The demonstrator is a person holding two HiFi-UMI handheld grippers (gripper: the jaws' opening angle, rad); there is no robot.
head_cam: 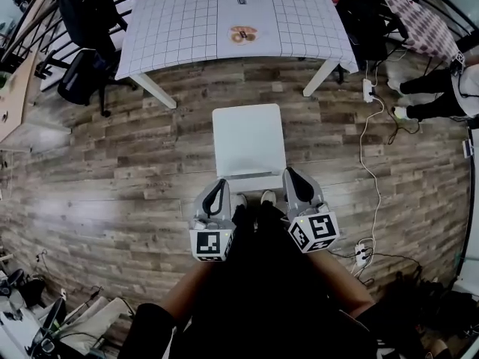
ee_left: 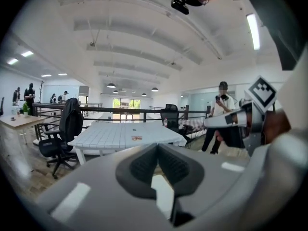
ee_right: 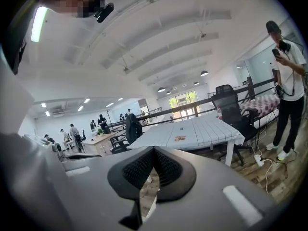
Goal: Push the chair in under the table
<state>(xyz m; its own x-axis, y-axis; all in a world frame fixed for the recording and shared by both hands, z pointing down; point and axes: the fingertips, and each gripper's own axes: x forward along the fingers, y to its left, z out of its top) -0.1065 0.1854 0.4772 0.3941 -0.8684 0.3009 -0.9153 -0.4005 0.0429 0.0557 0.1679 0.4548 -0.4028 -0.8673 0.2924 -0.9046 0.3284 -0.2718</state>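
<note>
A white chair (head_cam: 248,144) stands on the wood floor, a little short of the table (head_cam: 179,21) with a white gridded cloth. Its back edge is nearest me. My left gripper (head_cam: 219,185) is at the chair back's left corner and my right gripper (head_cam: 290,173) at its right corner; whether they touch it I cannot tell. Both are shut with nothing between the jaws. In the left gripper view the shut pads (ee_left: 144,167) frame a strip of the chair (ee_left: 162,196), with the table (ee_left: 120,134) beyond. In the right gripper view the table (ee_right: 192,129) lies ahead of the shut gripper (ee_right: 153,149).
A black office chair (head_cam: 82,73) stands left of the table. On the right, a white cable with a power strip (head_cam: 368,88) runs along the floor, and a person (ee_right: 288,81) stands there. An orange sticker (head_cam: 242,34) lies on the cloth.
</note>
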